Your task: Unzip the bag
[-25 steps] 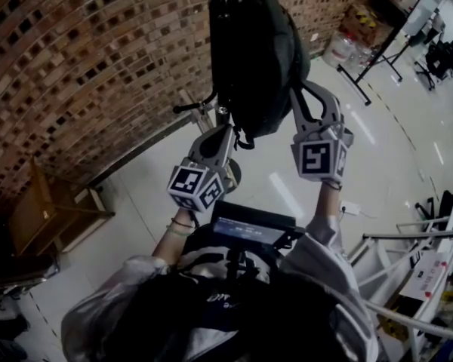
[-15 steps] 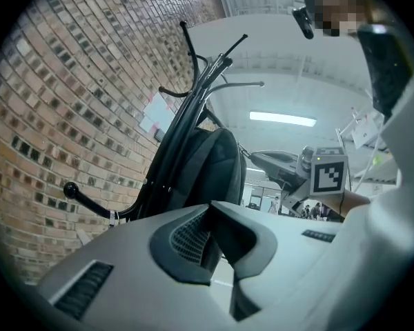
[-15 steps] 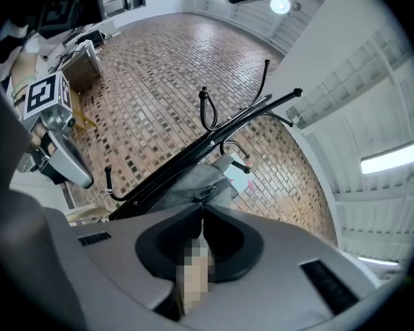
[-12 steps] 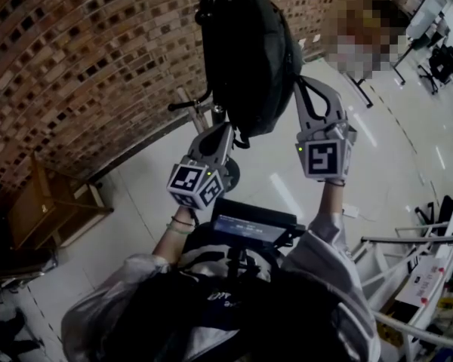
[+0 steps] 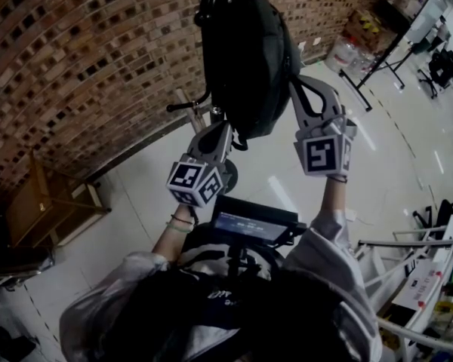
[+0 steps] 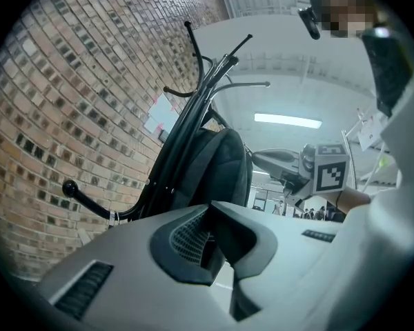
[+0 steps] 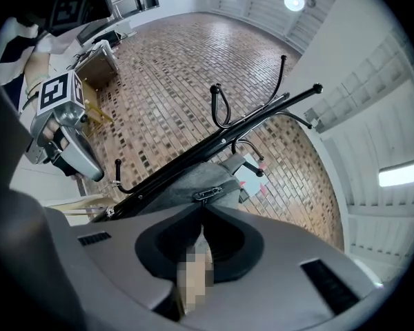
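A dark grey backpack point(image 5: 249, 51) hangs from a black coat rack point(image 6: 193, 95) in front of a brick wall. My left gripper point(image 5: 228, 130) sits at the bag's bottom edge. Its jaws look pressed together there, apparently on the bag's lower fabric point(image 6: 217, 171). My right gripper point(image 5: 293, 85) is at the bag's right side. Its jaws have just been closing and now pinch a thin pull tab. The metal zipper slider point(image 7: 208, 193) lies right beyond the tips.
The brick wall point(image 5: 75, 51) stands behind the rack, with a wooden crate point(image 5: 45, 210) on the floor at the left. White metal shelving point(image 5: 408, 262) is at the right, and a black table frame point(image 5: 377, 59) stands further back on the glossy white floor.
The bag has shifted slightly left in the head view. Both grippers stay at its lower end, hardly moved.
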{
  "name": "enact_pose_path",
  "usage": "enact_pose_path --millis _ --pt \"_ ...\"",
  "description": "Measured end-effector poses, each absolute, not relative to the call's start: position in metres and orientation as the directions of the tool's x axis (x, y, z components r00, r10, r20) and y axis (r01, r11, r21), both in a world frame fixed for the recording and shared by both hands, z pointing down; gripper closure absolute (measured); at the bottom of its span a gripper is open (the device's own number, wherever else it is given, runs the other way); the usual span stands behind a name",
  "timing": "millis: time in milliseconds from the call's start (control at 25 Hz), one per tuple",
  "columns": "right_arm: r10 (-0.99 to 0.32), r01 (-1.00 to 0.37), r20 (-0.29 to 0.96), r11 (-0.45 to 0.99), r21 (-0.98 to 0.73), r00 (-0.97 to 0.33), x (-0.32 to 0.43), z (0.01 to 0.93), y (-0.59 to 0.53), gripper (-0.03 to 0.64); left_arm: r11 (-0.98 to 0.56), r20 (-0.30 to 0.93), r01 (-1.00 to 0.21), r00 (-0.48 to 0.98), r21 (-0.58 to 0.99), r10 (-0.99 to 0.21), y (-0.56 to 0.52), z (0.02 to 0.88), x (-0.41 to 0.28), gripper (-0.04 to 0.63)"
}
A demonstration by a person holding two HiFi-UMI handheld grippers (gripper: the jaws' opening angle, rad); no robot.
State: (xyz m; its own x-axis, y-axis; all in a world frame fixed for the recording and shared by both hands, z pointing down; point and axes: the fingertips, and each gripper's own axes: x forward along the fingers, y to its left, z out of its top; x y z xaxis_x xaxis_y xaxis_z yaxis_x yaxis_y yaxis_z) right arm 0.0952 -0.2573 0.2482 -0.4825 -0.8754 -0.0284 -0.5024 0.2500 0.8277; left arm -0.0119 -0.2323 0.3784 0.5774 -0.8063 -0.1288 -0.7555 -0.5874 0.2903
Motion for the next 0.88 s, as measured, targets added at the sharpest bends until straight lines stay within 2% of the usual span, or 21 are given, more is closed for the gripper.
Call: enact_pose_path --millis 160,440,880 --pt "-0.880 -0.462 -0.011 0.238 0.854 -0.474 0.090 0.248 -0.262 0.598 -0.584 -0.126 -0.758 0.575 0.290 -0.809 -0.232 0.379 -0.011 0.588" --pt "-0.866 -0.462 0.034 0.299 0.835 -0.499 0.094 0.251 -0.256 0.601 -0.568 -0.117 -0.768 0.561 0.296 -0.819 -0.233 0.381 -0.016 0.588" --pt "-0.868 -0.476 0.036 0.305 0.825 -0.495 0.098 0.268 -0.251 0.601 -0.557 -0.099 -0.779 0.554 0.286 -0.826 -0.230 0.387 -0.020 0.588"
